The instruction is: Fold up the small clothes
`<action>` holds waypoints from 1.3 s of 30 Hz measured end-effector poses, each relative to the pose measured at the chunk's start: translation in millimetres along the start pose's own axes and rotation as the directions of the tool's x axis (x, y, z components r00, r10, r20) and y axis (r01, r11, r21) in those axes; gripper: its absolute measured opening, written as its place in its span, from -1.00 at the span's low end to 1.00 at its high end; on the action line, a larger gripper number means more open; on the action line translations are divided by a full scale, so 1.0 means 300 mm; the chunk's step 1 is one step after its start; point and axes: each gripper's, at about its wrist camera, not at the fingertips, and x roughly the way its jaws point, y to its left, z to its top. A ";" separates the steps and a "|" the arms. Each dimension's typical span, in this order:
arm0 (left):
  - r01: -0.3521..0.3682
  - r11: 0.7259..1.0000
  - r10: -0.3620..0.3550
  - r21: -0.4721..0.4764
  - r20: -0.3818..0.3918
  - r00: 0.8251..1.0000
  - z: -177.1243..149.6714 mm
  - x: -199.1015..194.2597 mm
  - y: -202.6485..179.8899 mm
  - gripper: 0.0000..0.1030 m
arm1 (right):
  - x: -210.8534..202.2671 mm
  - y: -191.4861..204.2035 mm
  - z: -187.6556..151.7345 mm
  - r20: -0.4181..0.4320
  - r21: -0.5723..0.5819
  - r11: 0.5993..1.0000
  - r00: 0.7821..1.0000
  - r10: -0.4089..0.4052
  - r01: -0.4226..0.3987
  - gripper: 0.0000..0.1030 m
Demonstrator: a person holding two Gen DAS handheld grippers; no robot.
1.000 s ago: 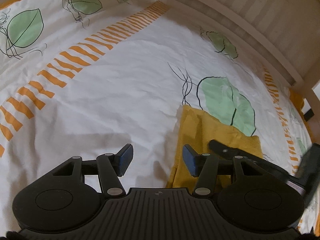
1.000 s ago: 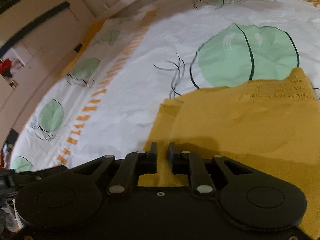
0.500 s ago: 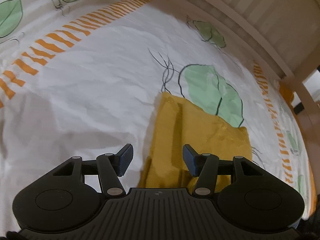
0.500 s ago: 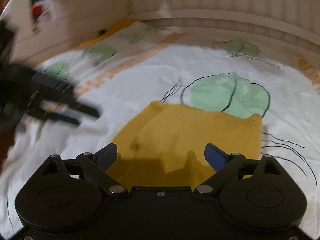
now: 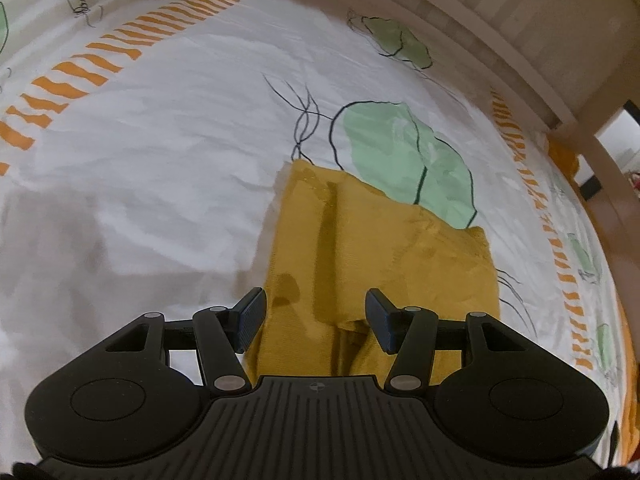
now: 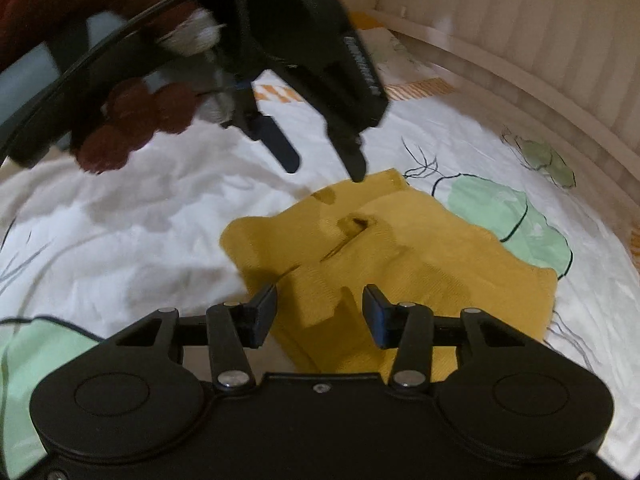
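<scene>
A folded yellow cloth (image 5: 384,256) lies on the bed (image 5: 160,152), partly over a green leaf print. The left claw (image 5: 316,316) and right claw (image 6: 320,312) both hover above it, spread wide and empty.

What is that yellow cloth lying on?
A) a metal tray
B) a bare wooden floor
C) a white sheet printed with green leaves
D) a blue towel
C: the yellow cloth lies on a white sheet with green leaf prints and orange dashes.
</scene>
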 end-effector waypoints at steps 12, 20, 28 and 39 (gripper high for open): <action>0.063 0.998 -0.063 0.007 -0.027 0.998 0.007 0.031 -0.019 0.04 | -0.024 -0.063 0.003 0.032 0.119 0.993 0.999 -0.011 0.007 -0.74; 0.134 0.990 -0.139 -0.053 -0.112 0.984 0.006 0.134 -0.022 0.06 | -0.095 -0.165 0.012 0.077 0.249 0.968 0.995 -0.062 0.041 -0.75; 0.186 0.975 -0.200 -0.119 -0.119 0.973 0.024 0.218 0.017 0.14 | -0.090 -0.147 0.015 0.082 0.247 0.969 0.996 -0.027 0.006 -0.75; 0.291 0.952 -0.301 -0.099 -0.118 0.946 0.080 0.273 0.031 0.13 | 0.002 -0.015 -0.031 -0.006 0.075 0.996 0.998 -0.055 0.055 0.18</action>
